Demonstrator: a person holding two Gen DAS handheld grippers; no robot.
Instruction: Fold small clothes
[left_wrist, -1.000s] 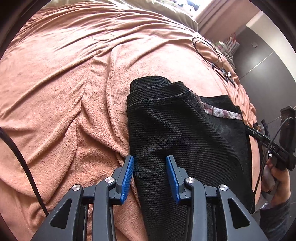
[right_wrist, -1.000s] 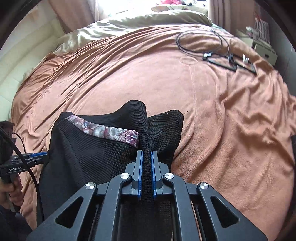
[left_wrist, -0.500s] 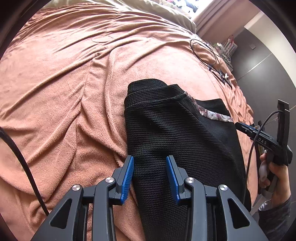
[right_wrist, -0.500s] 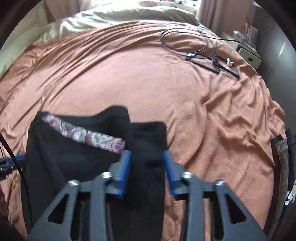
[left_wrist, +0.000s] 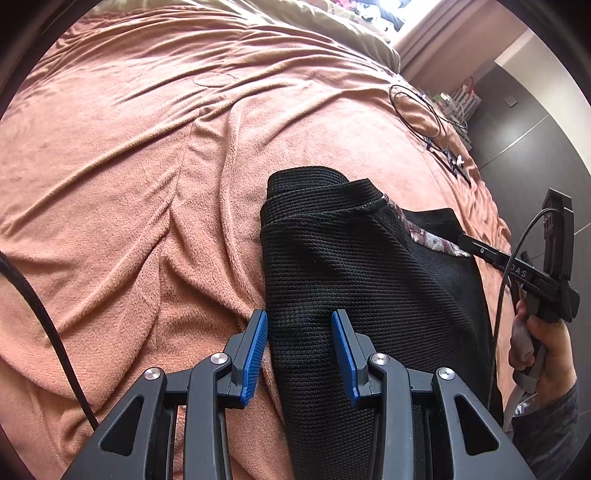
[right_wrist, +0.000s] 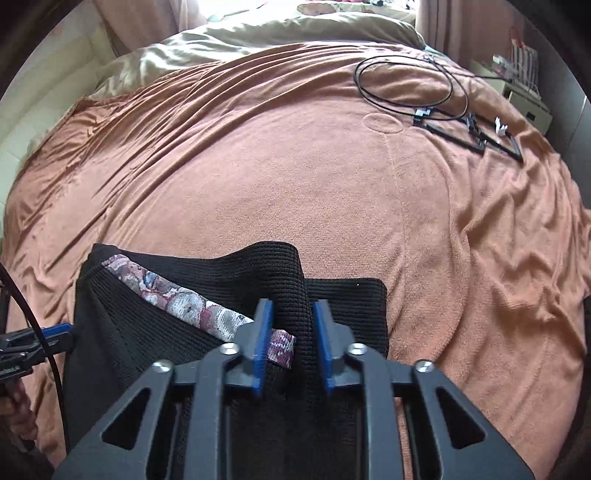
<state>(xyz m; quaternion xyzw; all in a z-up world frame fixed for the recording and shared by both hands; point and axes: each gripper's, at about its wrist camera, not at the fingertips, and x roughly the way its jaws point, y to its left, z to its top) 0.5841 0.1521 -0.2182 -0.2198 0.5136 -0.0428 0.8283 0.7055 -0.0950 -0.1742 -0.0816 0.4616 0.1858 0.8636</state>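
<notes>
A black knit garment (left_wrist: 351, 266) with a floral trim band (right_wrist: 177, 299) lies partly folded on the bed. My left gripper (left_wrist: 299, 332) hangs open over the garment's near left edge; the cloth lies flat beneath the pads. My right gripper (right_wrist: 291, 332) is closing around a raised fold of the black knit (right_wrist: 291, 280) that stands between its jaws, with the trim's end beside the left pad. The pads still stand a little apart. A hand (left_wrist: 543, 350) holds the right gripper (left_wrist: 476, 247) at the garment's right edge in the left wrist view.
A salmon fleece blanket (right_wrist: 295, 166) covers the bed, wrinkled on the left. A coiled black cable and small black frames (right_wrist: 461, 122) lie at the far right. Beige pillows (right_wrist: 258, 40) sit at the head. A black cable (left_wrist: 40, 314) trails on the left.
The right gripper let go of the pinched fold, opened wide, shifted a little along the garment, and its jaws have narrowed again around the fold. The left gripper stayed put.
</notes>
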